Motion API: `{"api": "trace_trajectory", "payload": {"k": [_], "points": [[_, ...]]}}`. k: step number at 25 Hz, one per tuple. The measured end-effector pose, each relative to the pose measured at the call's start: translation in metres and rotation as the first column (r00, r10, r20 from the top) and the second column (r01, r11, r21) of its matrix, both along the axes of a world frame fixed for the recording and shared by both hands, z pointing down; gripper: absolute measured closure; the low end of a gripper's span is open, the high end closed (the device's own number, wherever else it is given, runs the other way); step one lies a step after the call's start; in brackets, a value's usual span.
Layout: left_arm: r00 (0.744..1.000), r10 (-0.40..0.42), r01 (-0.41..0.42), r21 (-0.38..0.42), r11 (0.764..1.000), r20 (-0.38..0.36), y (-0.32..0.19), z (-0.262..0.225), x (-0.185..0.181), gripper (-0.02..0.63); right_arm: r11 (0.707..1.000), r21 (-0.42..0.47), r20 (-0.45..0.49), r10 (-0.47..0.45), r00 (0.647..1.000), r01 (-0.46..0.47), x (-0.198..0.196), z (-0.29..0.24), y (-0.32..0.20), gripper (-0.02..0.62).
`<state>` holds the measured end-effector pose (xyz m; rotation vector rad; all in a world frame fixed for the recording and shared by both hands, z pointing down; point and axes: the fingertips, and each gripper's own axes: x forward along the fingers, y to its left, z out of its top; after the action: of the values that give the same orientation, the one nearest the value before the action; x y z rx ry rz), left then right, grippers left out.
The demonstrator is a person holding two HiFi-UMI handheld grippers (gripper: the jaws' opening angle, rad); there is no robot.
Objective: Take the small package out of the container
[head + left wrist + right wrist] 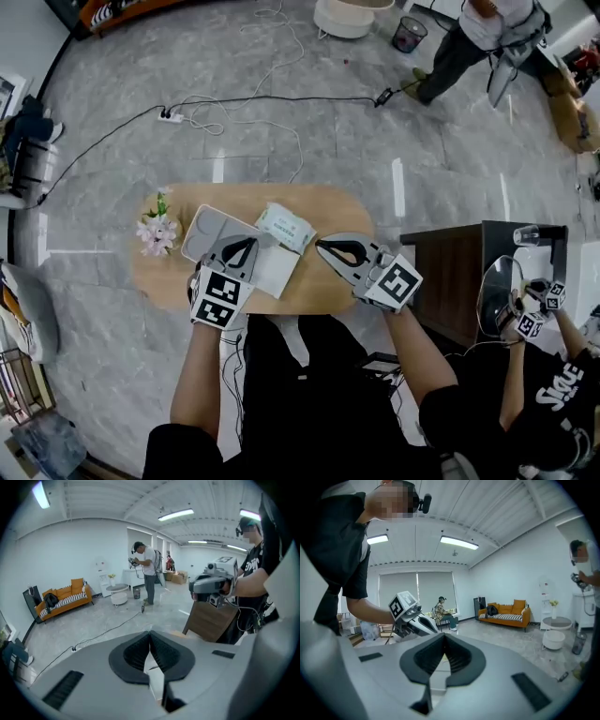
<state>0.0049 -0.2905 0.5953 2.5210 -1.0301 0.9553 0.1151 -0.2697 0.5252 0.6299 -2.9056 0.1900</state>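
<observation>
White small package (286,228), between left tool (249,242) and right tool (322,246) — both closed, empty.

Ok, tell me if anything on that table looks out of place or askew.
Nothing is spilled or damaged. The small package lies at a slant on the wooden table, beside the white container rather than in it. Loose cables trail across the floor beyond.

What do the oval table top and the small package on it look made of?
Table top: light wood or wood-look laminate, matte; even pale tan. Small package: probably soft plastic film, slightly glossy; white-green, puffy and creased.
</observation>
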Motion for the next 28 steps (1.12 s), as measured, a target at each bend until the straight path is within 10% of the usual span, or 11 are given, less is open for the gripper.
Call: {"api": "trace_trajectory", "payload": {"k": [5,11,17,28], "points": [[0.985,-0.026,0.041,0.087,0.995,-0.172,-0.006,-0.100,-0.021,0.588,0.997,0.075,0.054,-0.012,0.998,0.008,-0.020,-0.087,0.015,0.583],[0.886,-0.015,0.092,0.144,0.985,-0.464,0.001,-0.201,-0.043,0.588,0.983,0.185,0.128,-0.023,0.992,-0.001,-0.022,-0.174,0.029,0.584],[0.849,0.018,0.128,0.239,0.963,-0.529,0.013,-0.264,-0.072,0.588,0.972,0.231,0.275,-0.035,0.961,-0.030,-0.015,-0.247,0.042,0.583],[0.654,0.072,0.178,0.246,0.953,-0.753,0.059,-0.297,-0.120,0.588,0.978,0.198,0.427,-0.031,0.904,-0.060,-0.009,-0.264,0.050,0.584]]}}
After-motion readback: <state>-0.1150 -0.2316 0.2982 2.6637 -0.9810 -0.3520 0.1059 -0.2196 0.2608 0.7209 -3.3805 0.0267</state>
